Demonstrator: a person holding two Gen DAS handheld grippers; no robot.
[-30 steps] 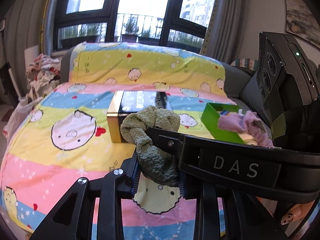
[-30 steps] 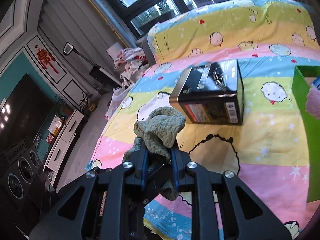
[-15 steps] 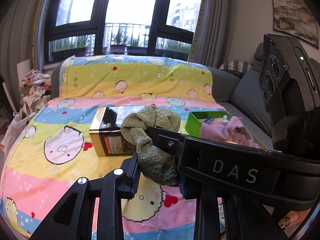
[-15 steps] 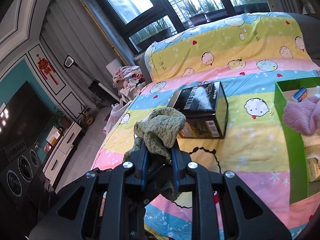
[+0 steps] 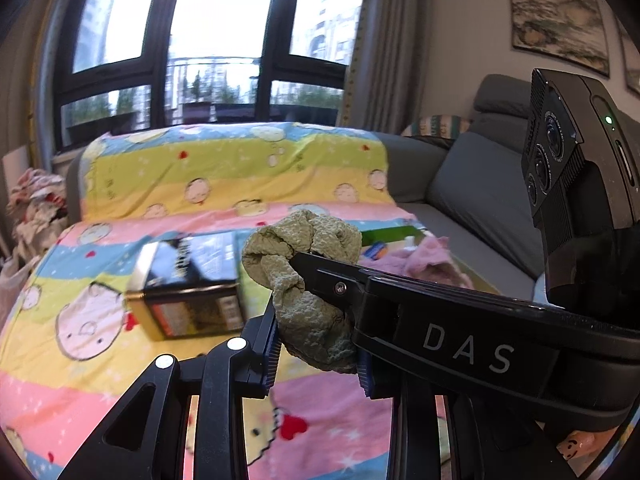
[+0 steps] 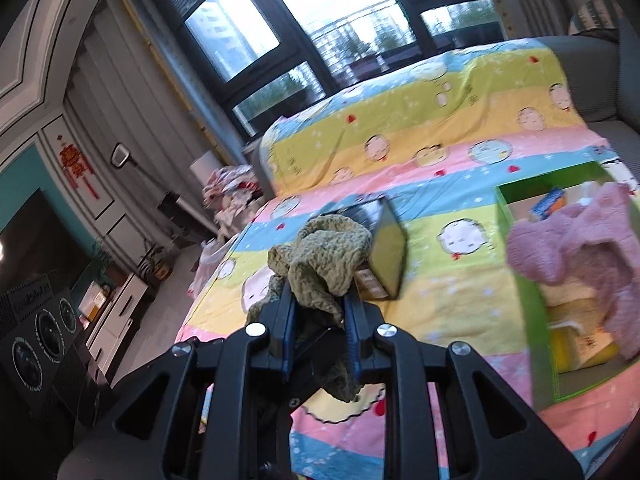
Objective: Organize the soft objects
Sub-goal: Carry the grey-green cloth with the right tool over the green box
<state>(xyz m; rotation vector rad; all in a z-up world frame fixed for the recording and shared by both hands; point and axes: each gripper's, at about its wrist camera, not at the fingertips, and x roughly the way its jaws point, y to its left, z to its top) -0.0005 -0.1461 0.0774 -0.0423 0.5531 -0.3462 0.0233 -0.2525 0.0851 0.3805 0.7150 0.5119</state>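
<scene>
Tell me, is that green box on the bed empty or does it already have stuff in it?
Not empty. The green box is open-topped, and a pink fuzzy cloth drapes over its edge, with a small blue packet and yellowish items inside.

Bright dark-framed windows (image 5: 224, 40) behind a grey sofa (image 5: 472, 184); framed painting (image 5: 556, 8) on beige wall; speaker (image 6: 36, 332) at left

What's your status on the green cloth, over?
Left gripper and right gripper both shut on green cloth, held above the blanket. Green box ahead-right, pink cloth already inside. Black tin close ahead.

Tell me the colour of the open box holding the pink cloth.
Bright green box; clearest in the right wrist view.
</scene>
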